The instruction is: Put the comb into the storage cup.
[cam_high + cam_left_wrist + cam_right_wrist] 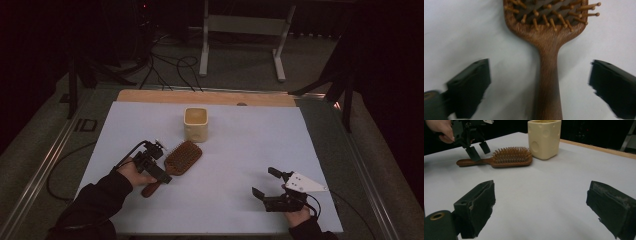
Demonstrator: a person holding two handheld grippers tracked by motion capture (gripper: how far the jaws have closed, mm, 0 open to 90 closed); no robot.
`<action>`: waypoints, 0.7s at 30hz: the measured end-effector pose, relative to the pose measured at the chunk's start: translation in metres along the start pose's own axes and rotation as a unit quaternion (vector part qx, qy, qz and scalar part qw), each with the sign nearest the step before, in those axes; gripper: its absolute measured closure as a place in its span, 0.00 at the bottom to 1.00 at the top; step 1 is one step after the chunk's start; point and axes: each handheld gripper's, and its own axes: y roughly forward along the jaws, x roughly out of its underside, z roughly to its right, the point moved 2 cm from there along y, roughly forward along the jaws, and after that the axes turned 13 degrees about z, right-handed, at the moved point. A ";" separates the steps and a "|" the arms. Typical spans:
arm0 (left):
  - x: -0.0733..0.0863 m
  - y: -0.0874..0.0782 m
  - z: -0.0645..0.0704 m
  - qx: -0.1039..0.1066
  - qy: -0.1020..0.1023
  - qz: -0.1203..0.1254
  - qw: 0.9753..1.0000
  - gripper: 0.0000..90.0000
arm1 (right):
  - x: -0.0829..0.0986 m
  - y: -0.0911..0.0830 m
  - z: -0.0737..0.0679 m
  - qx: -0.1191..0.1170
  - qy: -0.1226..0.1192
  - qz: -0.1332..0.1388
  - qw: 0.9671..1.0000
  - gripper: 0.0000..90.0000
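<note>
Left gripper view shows the left gripper [540,87] spread wide astride the hairbrush [548,50] handle, likely about to clamp; right gripper [272,184] idles gaping, well apart from the hairbrush.

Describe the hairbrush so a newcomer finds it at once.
On the white mat, find the cream cup near the far middle. Just nearer and to its left lies the hairbrush, bristles up, handle between the open jaws of the left hand-held gripper. It alone is brown wood with pegs.

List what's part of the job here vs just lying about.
In the job: hairbrush, left gripper open astride its handle.
Lying about: cream cup behind the brush; right gripper open, idle over the white table.
</note>
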 end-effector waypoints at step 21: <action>-0.010 0.011 0.010 -0.022 0.022 -0.043 0.999 0.60 | 0.000 0.000 0.000 0.002 -0.002 0.001 1.000 0.09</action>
